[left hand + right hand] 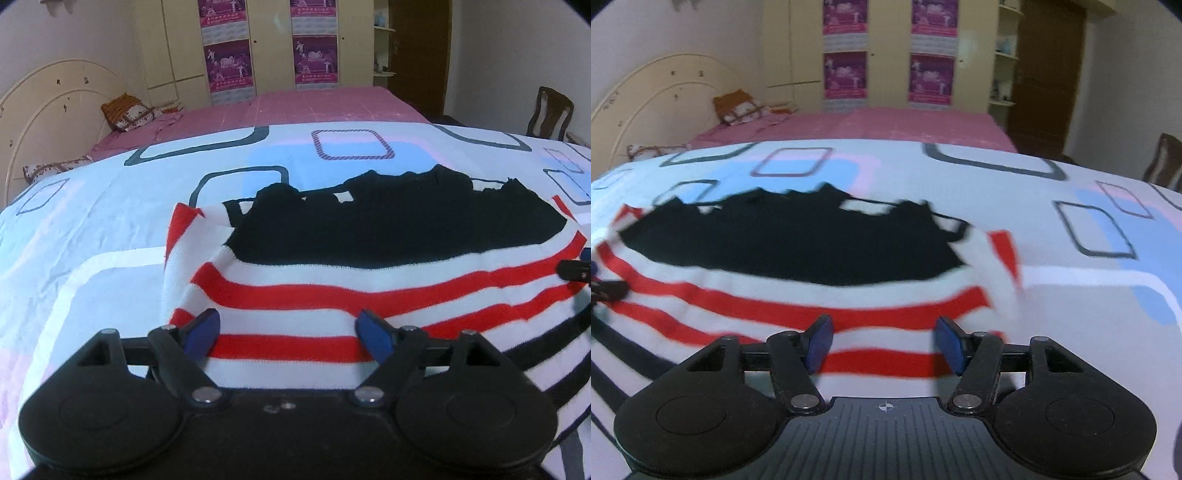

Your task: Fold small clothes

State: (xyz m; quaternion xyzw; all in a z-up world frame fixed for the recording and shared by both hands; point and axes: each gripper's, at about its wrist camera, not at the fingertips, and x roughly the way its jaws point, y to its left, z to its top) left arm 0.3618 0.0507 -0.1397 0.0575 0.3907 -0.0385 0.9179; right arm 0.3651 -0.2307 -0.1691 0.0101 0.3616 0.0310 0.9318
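A small knit garment with red and white stripes and a black upper part [332,284] lies spread on the patterned sheet [92,221]; it also shows in the right wrist view [798,295]. My left gripper [288,332] is open, its blue pads over the garment's near left edge. My right gripper [882,341] is open over the garment's near right edge. Neither holds cloth. The right gripper's tip [574,271] shows at the right edge of the left wrist view, and the left gripper's tip [607,290] at the left edge of the right wrist view.
The white sheet with blue, pink and grey squares [1071,229] covers the near surface. Beyond is a pink bed [314,107] with pillows [127,112] and a headboard [44,110]. A wardrobe with posters [273,48] stands at the back, a chair [550,112] at the right.
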